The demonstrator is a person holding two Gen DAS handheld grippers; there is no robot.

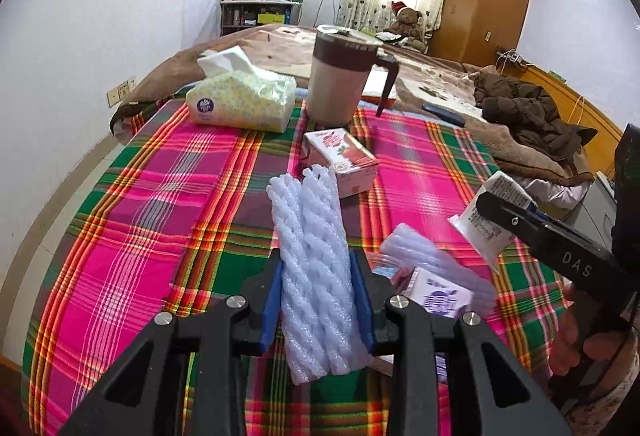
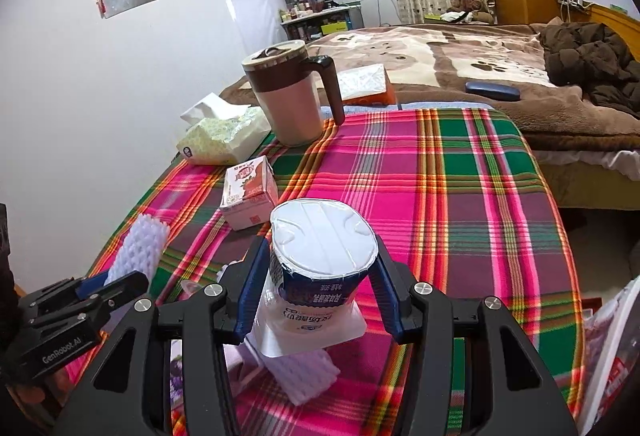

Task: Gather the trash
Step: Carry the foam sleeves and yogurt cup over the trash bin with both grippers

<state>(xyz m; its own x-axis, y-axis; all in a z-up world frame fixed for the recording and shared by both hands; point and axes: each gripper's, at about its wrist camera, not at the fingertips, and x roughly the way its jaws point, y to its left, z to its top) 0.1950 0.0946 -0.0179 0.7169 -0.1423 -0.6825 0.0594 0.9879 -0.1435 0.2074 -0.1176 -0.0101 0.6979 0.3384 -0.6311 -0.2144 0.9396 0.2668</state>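
My left gripper [image 1: 318,300] is shut on a white foam net sleeve [image 1: 316,268] and holds it above the plaid tablecloth [image 1: 160,220]. The sleeve also shows in the right wrist view [image 2: 140,248], with the left gripper [image 2: 112,286] at the lower left. My right gripper [image 2: 318,292] is shut on a white and blue yogurt cup [image 2: 320,260], held upside down. The cup [image 1: 490,220] and right gripper [image 1: 504,216] show at the right of the left wrist view. A pink drink carton [image 1: 344,158] [image 2: 248,196] lies on the cloth. Another foam sleeve [image 2: 304,376] lies under the cup.
A brown lidded mug [image 1: 344,76] [image 2: 292,96] and a tissue pack [image 1: 244,100] [image 2: 224,136] stand at the table's far edge. A small purple-printed packet [image 1: 440,296] and clear wrapping lie near the front. A bed [image 2: 480,68] with a dark jacket [image 2: 592,60] lies beyond. A plastic bag [image 2: 612,356] hangs at the right.
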